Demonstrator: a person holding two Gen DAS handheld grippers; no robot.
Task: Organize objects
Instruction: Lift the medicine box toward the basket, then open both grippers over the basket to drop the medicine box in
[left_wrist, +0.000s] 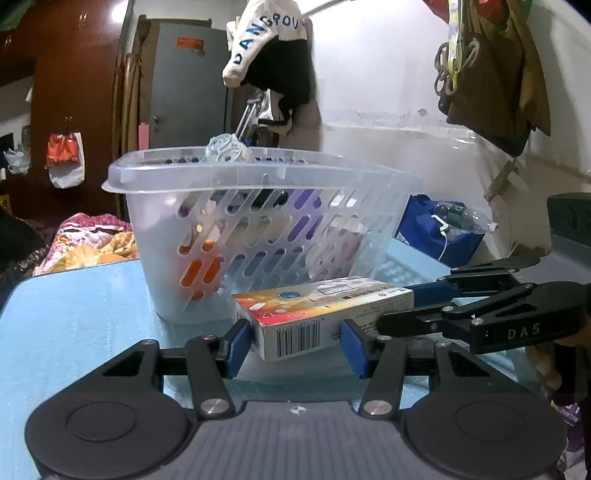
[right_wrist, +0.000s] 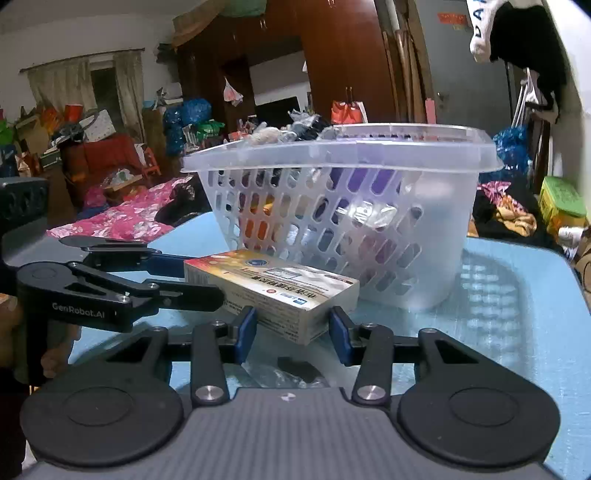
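Note:
A flat medicine box (left_wrist: 314, 314) with an orange-and-white printed top and a barcode end is held above the light blue table (left_wrist: 74, 314), in front of a clear slotted plastic basket (left_wrist: 258, 236). My left gripper (left_wrist: 295, 341) is shut on the box's barcode end. My right gripper (right_wrist: 291, 328) is shut on the opposite end of the box (right_wrist: 273, 291). Each gripper shows in the other's view, the right one (left_wrist: 424, 306) and the left one (right_wrist: 177, 280). The basket (right_wrist: 351, 221) holds several items, seen dimly through its slots.
A dark crumpled wrapper (right_wrist: 295, 369) lies on the table (right_wrist: 517, 314) under the right gripper. Patterned bedding (left_wrist: 85, 240) lies beyond the table's far edge. A blue bag with bottles (left_wrist: 439, 229) stands behind the basket. Clothes hang on the wall (left_wrist: 491, 74).

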